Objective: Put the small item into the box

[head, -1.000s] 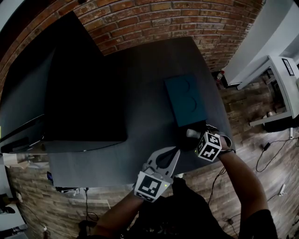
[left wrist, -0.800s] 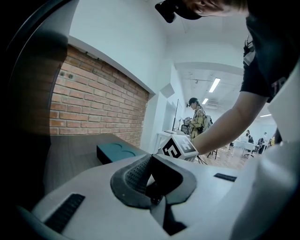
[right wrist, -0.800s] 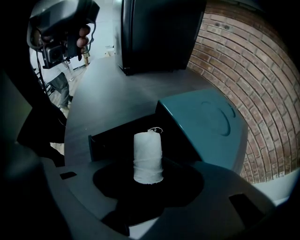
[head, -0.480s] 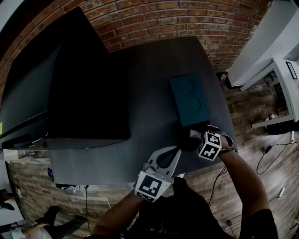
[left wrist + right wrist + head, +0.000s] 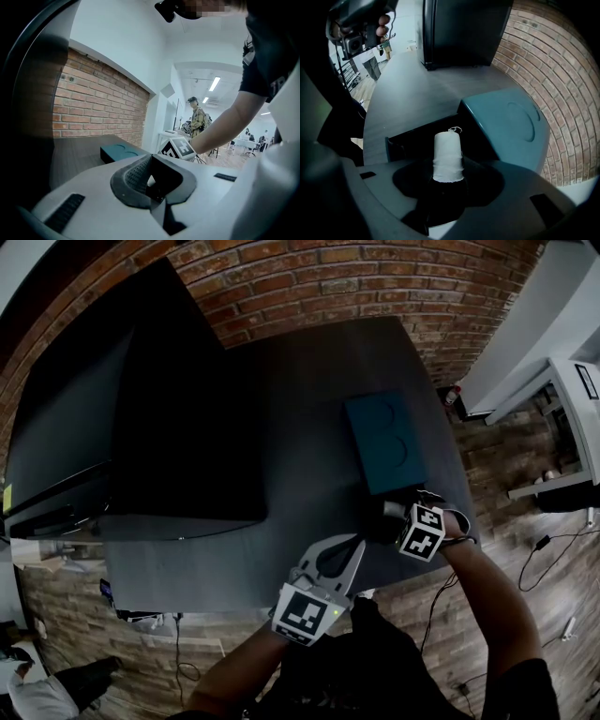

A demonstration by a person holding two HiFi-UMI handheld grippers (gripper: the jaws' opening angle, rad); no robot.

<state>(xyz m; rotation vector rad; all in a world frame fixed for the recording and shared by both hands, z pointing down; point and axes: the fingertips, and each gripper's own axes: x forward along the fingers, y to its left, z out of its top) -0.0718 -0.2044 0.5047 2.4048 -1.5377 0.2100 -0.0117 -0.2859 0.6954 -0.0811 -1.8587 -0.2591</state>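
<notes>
A teal box (image 5: 386, 442) lies on the dark table (image 5: 291, 390), right of centre. My right gripper (image 5: 380, 517) is at the box's near end. In the right gripper view a small white roll (image 5: 448, 157) stands between the jaws, over the dark open compartment (image 5: 412, 140) beside the teal lid (image 5: 511, 126). The jaws are opening, but the roll still sits gripped at its base. My left gripper (image 5: 354, 545) rests at the table's front edge, shut and holding nothing. Its view shows the box (image 5: 119, 152) and the right gripper's marker cube (image 5: 178, 147) ahead.
A large black case (image 5: 141, 409) fills the table's left half. A brick wall (image 5: 328, 277) runs behind the table. A white desk (image 5: 562, 409) stands off to the right on the wooden floor. A person (image 5: 197, 119) stands far back in the room.
Both grippers keep their places by the box. Only the head view has shifted slightly.
</notes>
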